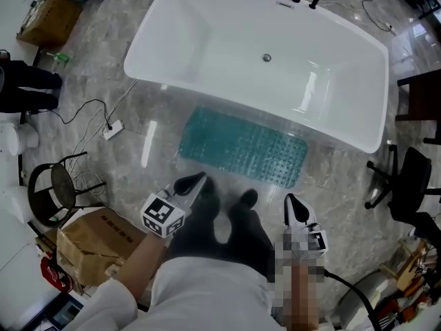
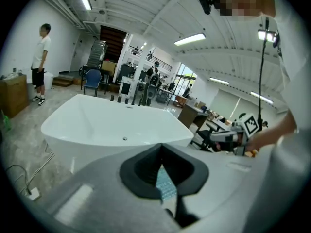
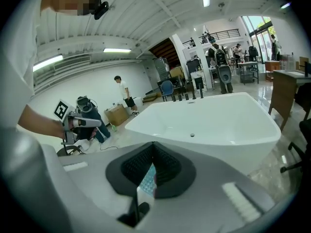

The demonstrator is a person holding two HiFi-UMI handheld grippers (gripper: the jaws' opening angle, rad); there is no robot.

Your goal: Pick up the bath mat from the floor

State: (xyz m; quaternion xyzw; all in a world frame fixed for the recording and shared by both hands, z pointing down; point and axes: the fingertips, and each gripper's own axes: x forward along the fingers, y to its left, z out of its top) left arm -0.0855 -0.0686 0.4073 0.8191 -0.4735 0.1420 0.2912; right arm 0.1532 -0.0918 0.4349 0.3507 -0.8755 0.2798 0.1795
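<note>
**Approach step: mat untouched**

Beside the white bathtub (image 1: pixel 262 54), the teal bath mat (image 1: pixel 241 147) lies flat on the floor. My left gripper (image 1: pixel 200 180) and right gripper (image 1: pixel 290 199) hover short of it, jaws closed and empty. Next, I reckon: open both and reach its near edge.

1. A floor strip (image 1: pixel 157 172) is left open at 12 o'clock, beside the bath mat (image 1: pixel 242 145).
2. Passage beyond is blocked by the bathtub (image 1: pixel 207 40).
3. 8 o'clock is taken by the cardboard box (image 1: pixel 96 243) and stool (image 1: pixel 60 185), 3 o'clock by the office chair (image 1: pixel 410 181).
</note>
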